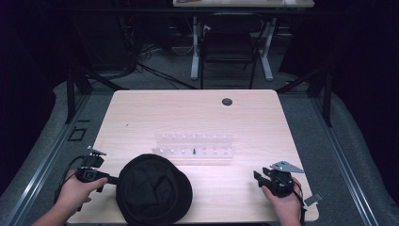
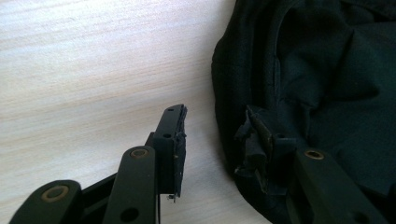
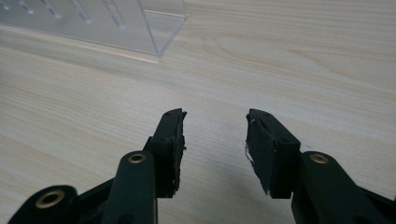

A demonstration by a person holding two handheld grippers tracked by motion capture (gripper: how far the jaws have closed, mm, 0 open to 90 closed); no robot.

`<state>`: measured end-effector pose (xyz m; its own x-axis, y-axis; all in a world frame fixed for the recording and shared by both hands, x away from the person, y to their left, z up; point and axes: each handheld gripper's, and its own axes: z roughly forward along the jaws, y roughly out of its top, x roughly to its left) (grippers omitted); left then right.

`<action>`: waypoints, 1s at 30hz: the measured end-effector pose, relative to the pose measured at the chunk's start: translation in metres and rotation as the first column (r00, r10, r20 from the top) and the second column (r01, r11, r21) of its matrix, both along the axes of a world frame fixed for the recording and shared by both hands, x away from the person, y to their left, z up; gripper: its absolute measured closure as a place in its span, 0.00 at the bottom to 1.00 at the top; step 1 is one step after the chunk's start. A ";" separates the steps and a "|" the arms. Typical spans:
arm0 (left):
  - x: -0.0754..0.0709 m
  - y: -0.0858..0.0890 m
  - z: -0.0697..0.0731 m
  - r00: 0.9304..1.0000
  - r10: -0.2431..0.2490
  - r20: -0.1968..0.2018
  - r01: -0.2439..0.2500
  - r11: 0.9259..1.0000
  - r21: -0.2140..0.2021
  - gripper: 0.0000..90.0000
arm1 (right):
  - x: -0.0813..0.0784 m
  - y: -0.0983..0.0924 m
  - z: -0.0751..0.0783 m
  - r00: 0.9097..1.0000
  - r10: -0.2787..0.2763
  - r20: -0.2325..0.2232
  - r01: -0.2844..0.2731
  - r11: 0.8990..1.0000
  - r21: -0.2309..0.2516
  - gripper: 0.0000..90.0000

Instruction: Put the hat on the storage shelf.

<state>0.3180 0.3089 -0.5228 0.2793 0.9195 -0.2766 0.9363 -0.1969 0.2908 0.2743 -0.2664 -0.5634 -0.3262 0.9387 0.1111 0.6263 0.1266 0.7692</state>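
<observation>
A black hat (image 1: 154,188) lies crown-down near the table's front edge, left of centre. My left gripper (image 1: 109,179) sits at the hat's left rim, held low over the table by a hand. In the left gripper view its jaws (image 2: 217,140) stand apart: one fingertip (image 2: 170,135) is over bare wood, the other lies against the hat's dark fabric (image 2: 327,70), with the rim's edge in the gap. My right gripper (image 1: 256,176) rests at the front right, pointing left. It is open (image 3: 215,140) over bare wood with nothing between its pads.
A clear plastic rack (image 1: 193,146) with rows of slots stands mid-table; its corner (image 3: 116,23) lies ahead of the right gripper. A small black round inset (image 1: 227,101) sits near the table's (image 1: 188,108) far edge. A chair (image 1: 229,47) stands beyond the table.
</observation>
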 end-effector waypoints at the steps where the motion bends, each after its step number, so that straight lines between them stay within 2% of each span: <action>1: 0.000 0.001 -0.001 1.000 0.005 -0.007 -0.005 1.000 -0.018 0.66 | 0.000 0.000 0.000 1.000 0.000 0.000 0.000 1.000 0.000 0.62; 4: -0.002 0.001 -0.001 1.000 0.004 -0.009 -0.005 1.000 -0.026 0.65 | 0.000 0.000 0.000 1.000 0.000 0.000 0.000 1.000 0.000 0.62; 7: -0.005 -0.002 -0.003 1.000 -0.010 -0.017 0.010 1.000 -0.015 0.65 | 0.000 0.000 0.000 1.000 -0.001 -0.003 0.001 1.000 0.001 0.62; 15: -0.004 -0.001 -0.011 1.000 0.016 -0.015 -0.017 0.999 -0.036 0.66 | 0.000 0.001 0.000 1.000 0.002 -0.006 -0.002 1.000 0.002 0.62; 22: -0.003 -0.001 -0.014 1.000 0.012 -0.022 -0.013 1.000 -0.029 0.67 | 0.001 0.000 0.000 1.000 0.003 -0.004 -0.003 1.000 0.005 0.62; 30: -0.003 0.000 -0.018 0.999 0.030 -0.031 -0.032 0.996 -0.080 0.73 | 0.001 0.000 0.000 1.000 0.002 -0.003 -0.002 1.000 0.004 0.62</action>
<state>0.3154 0.3085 -0.5413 0.2415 0.9019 -0.3581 0.9501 -0.1448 0.2762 0.2749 -0.2661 -0.5638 -0.3276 0.9377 0.1160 0.6287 0.1247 0.7676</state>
